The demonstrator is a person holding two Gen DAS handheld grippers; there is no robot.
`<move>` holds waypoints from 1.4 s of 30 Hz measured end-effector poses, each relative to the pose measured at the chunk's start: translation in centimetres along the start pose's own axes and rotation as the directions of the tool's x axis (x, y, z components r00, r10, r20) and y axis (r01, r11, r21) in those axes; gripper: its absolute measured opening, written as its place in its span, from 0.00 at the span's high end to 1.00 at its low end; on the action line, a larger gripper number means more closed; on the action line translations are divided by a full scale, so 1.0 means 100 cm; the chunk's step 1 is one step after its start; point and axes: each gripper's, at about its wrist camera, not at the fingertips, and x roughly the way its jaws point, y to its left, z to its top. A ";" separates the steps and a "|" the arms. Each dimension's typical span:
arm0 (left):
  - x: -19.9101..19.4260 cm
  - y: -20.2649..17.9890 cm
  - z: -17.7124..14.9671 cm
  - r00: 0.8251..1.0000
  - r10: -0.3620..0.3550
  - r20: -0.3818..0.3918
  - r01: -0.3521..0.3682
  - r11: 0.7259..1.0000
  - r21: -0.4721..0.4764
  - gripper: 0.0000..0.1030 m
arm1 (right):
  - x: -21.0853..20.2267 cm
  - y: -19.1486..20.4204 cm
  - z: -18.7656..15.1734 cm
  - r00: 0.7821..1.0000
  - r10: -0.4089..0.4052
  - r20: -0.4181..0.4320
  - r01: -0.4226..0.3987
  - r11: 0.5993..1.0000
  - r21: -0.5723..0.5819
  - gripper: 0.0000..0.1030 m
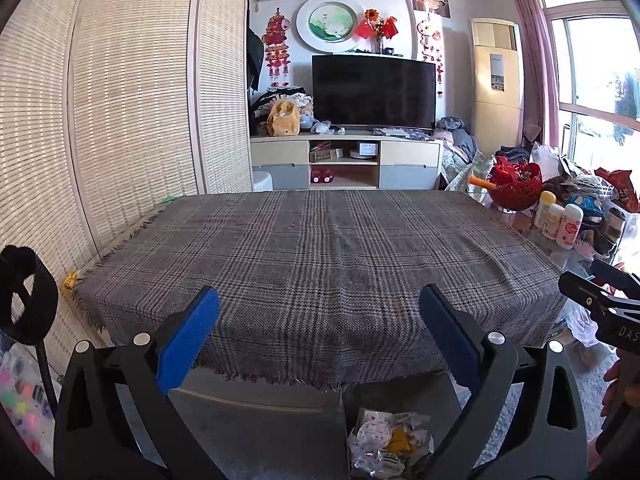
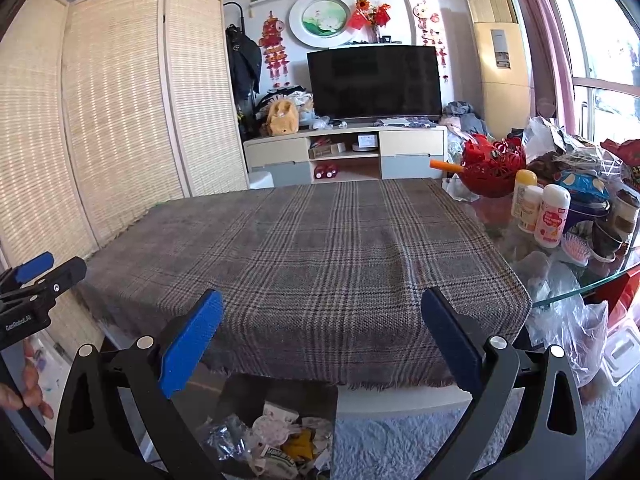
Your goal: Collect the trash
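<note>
Trash (image 2: 276, 444), crumpled white, yellow and clear wrappers, fills bin (image 2: 240, 396).

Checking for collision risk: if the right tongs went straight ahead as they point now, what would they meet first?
Probably the plaid tablecloth, which fills the line ahead of the open right tongs; nothing lies on it. Depth is unclear.

Bright daylight from window (image 1: 600, 80) at right, blown out there. Screen (image 2: 112, 100) evenly lit. Strong fisheye bending and dark vignette at corners. Sharp centre, soft edges. TV (image 1: 374, 92) shows no glare.
</note>
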 end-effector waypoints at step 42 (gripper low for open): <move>0.004 0.005 0.003 1.000 0.011 -0.006 -0.011 1.000 0.004 0.08 | 0.002 -0.011 -0.001 1.000 0.008 -0.020 -0.007 1.000 0.020 0.03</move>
